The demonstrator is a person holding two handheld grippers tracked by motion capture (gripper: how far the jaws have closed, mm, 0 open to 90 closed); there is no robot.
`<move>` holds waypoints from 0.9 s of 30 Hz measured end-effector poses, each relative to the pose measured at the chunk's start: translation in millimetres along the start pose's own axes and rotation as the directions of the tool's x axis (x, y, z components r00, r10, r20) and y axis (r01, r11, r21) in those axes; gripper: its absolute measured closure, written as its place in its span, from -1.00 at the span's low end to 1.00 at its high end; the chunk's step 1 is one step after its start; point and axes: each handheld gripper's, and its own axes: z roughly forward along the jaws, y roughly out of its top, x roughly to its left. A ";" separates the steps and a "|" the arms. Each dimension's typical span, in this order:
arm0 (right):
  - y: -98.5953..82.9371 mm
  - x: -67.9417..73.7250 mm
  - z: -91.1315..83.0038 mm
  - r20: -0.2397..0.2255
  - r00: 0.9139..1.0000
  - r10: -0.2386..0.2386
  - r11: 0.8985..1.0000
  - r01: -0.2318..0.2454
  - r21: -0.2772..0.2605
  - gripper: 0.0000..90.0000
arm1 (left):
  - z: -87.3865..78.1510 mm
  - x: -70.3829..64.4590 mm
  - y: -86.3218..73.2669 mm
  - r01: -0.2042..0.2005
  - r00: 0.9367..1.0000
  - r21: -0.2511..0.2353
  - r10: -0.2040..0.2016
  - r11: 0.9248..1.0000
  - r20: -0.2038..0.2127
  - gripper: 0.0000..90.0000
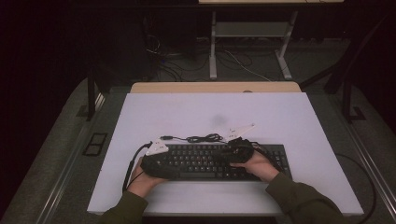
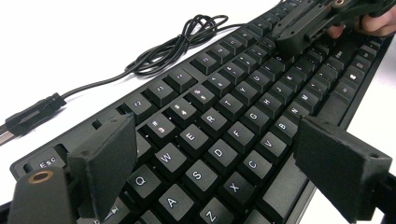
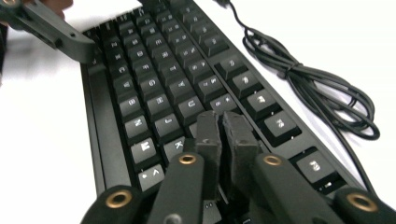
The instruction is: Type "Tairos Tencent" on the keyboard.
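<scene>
Our left gripper (image 2: 215, 158) hangs wide open over the keyboard (image 1: 210, 161) near the table's (image 1: 289, 116) front edge. Our right gripper (image 3: 223, 126), jaws pressed together, holds nothing, tips on the keys. Beyond lies the cable (image 1: 198, 138).

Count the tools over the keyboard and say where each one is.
2. The left tool hangs open over the left end of the keyboard, above the Q-to-V keys. The right tool is shut, tips down on the keys right of the middle.
</scene>
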 end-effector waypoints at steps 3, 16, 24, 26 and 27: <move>0.6 0.0 -2.0 -0.002 1.000 0.003 1.000 -0.003 -0.025 0.75 | -0.5 0.4 0.0 -0.002 1.000 0.001 0.002 1.000 0.000 -0.72; 2.0 -1.7 -7.4 -0.002 1.000 0.030 0.995 -0.030 -0.091 0.01 | -2.7 0.0 0.5 0.002 1.000 -0.008 -0.002 1.000 0.000 -0.55; 2.8 -1.9 -6.4 0.011 0.999 0.043 0.992 -0.041 -0.119 -0.23 | -6.9 0.8 -0.6 0.004 1.000 -0.009 -0.004 1.000 -0.005 -0.18; 3.0 -2.1 -6.0 0.007 0.999 0.041 0.992 -0.040 -0.118 -0.24 | -7.6 1.2 -1.4 0.006 1.000 -0.004 -0.006 1.000 -0.005 -0.06; 3.1 -2.2 -5.7 0.008 0.999 0.039 0.993 -0.038 -0.116 -0.25 | -8.0 1.7 -1.8 0.005 1.000 -0.004 -0.005 1.000 -0.006 0.03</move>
